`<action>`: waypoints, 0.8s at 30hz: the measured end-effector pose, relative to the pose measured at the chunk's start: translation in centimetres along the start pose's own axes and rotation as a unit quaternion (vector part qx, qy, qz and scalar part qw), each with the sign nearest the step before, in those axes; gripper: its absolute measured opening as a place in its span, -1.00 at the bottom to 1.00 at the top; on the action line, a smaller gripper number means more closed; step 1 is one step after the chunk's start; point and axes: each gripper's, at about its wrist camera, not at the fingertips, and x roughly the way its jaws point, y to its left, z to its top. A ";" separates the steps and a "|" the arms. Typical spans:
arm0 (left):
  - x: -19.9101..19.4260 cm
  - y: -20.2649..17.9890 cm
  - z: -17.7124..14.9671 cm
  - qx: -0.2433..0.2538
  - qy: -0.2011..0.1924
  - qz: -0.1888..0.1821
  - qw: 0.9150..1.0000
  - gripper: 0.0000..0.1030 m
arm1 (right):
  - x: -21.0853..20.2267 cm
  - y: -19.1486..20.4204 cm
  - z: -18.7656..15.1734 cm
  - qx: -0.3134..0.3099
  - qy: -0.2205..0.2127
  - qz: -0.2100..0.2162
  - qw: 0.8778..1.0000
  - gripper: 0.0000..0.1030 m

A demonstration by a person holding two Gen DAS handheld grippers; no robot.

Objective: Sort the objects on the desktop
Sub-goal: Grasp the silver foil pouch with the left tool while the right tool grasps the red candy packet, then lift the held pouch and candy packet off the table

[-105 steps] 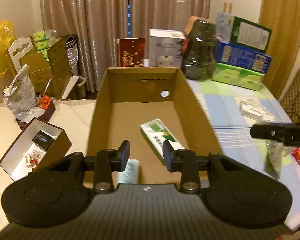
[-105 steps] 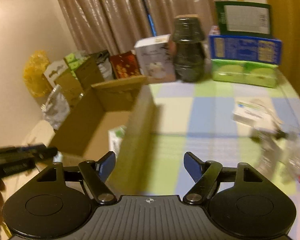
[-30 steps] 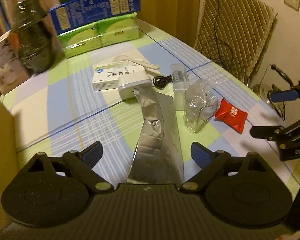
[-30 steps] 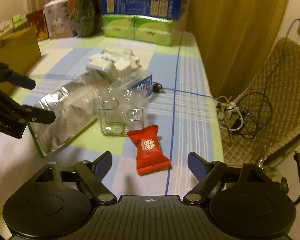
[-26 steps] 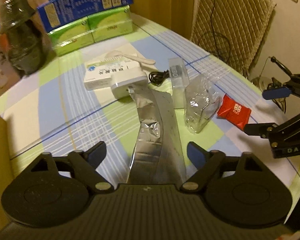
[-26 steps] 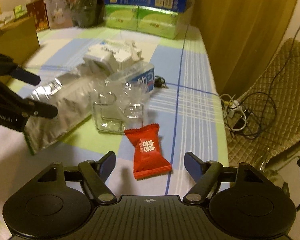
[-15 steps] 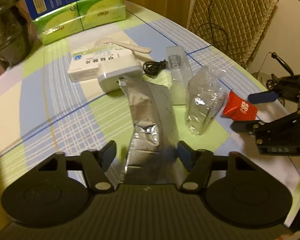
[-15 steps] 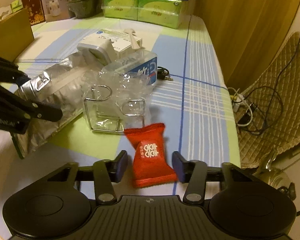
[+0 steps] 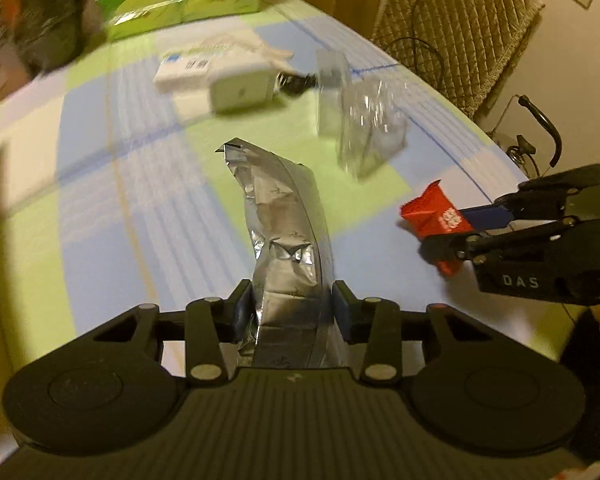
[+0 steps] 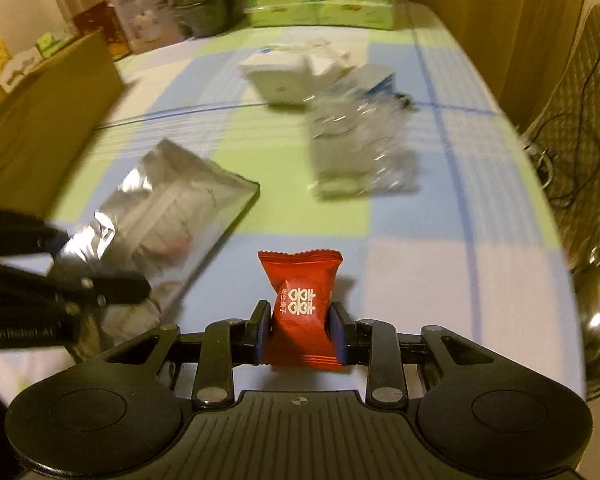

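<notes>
Lying on the table (image 9: pixel 100 216), the silver foil bag (image 9: pixel 286 240) has its near end between the two fingers of the left gripper (image 9: pixel 292 312). The jaws have just been closing, and the pads now press on both sides of the bag. The far end of the bag is torn open and curls up a little.

The red candy packet (image 10: pixel 302 304) sits between the fingers of the right gripper (image 10: pixel 300 330). Those jaws have just been closing too, and they now squeeze the packet from both sides. In the left wrist view the same red packet (image 9: pixel 432 216) shows at the right, held in the other gripper's tips.

Farther back on the checked cloth is a crinkly clear plastic pack (image 10: pixel 360 148). Just behind it is a white box-shaped plug (image 10: pixel 280 80), with a flat white box (image 9: pixel 188 68) touching it. A small black cable (image 9: pixel 296 80) lies beside them. At the far edge stand green tissue packs (image 10: pixel 320 10) and a dark wrapped bottle (image 10: pixel 200 0). A brown cardboard box (image 10: pixel 40 120) stands at the left side. A chair with a quilted cover (image 9: pixel 456 28) stands past the table.
</notes>
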 end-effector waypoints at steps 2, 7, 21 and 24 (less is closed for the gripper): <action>-1.3 0.1 -2.0 -0.023 -0.002 0.003 1.000 -0.28 | -0.4 1.1 -0.9 0.003 -0.002 0.012 1.000 -0.45; -3.6 0.1 -5.6 -0.068 -0.010 0.007 0.998 -0.27 | -0.9 2.8 -2.5 -0.002 -0.015 0.017 1.000 -0.39; -3.2 0.9 -4.8 -0.059 -0.002 0.002 0.998 -0.02 | -1.0 4.0 -4.1 -0.044 -0.041 -0.012 0.998 -0.01; -2.3 1.0 -4.4 -0.052 0.013 -0.001 0.999 -0.02 | -0.7 4.2 -4.3 -0.053 -0.048 -0.017 0.997 -0.01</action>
